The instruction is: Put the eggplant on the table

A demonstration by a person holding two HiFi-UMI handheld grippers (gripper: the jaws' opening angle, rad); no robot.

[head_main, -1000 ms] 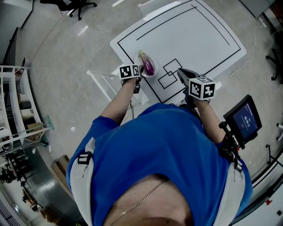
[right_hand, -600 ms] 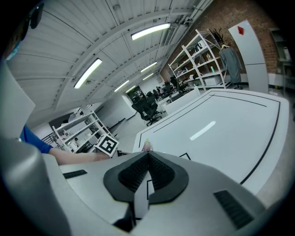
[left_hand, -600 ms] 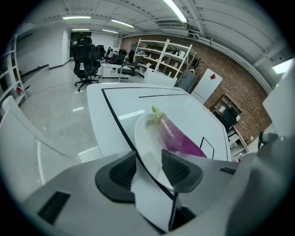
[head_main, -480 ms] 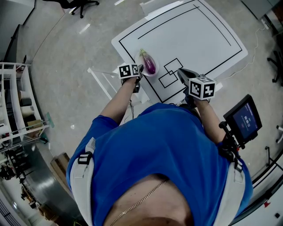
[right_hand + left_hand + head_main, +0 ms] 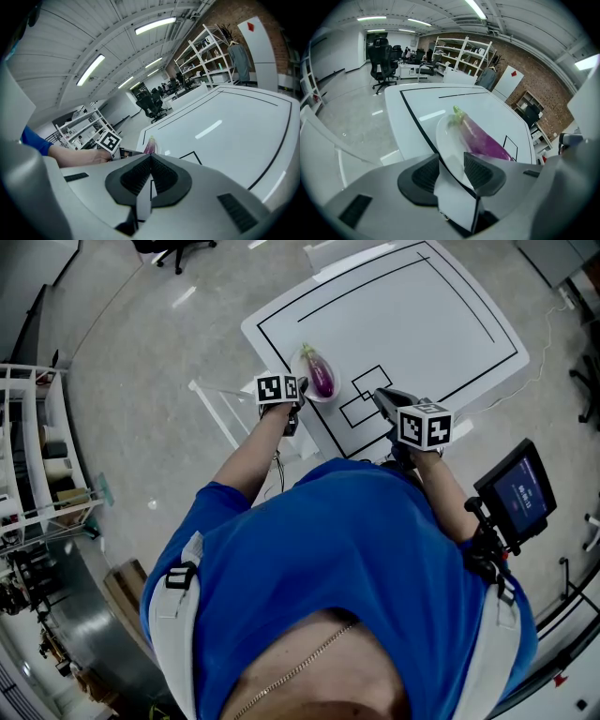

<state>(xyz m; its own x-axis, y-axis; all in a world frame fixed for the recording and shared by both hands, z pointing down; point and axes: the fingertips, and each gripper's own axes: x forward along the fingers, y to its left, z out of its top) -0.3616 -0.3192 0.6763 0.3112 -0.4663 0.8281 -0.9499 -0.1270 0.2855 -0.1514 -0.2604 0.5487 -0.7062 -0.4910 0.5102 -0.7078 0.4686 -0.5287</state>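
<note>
Little had shifted: both grippers stayed at the near edge of the table [image 5: 422, 306]. The right gripper [image 5: 150, 159] hung over it, jaws pressed together on nothing. The left gripper [image 5: 452, 161] pinched the rim of the plate [image 5: 446, 140] at the table's edge. The eggplant [image 5: 480, 140] lay on that plate.

White table [image 5: 412, 324], standing on grey floor [image 5: 141, 381]. Black rectangle outline [image 5: 272, 348] drawn round the top. Two small overlapping squares [image 5: 361, 397] drawn at its 7 o'clock edge. White plate [image 5: 307, 379] at 8 o'clock, across the outline near the table's edge. Resting or lifted: cannot tell.
</note>
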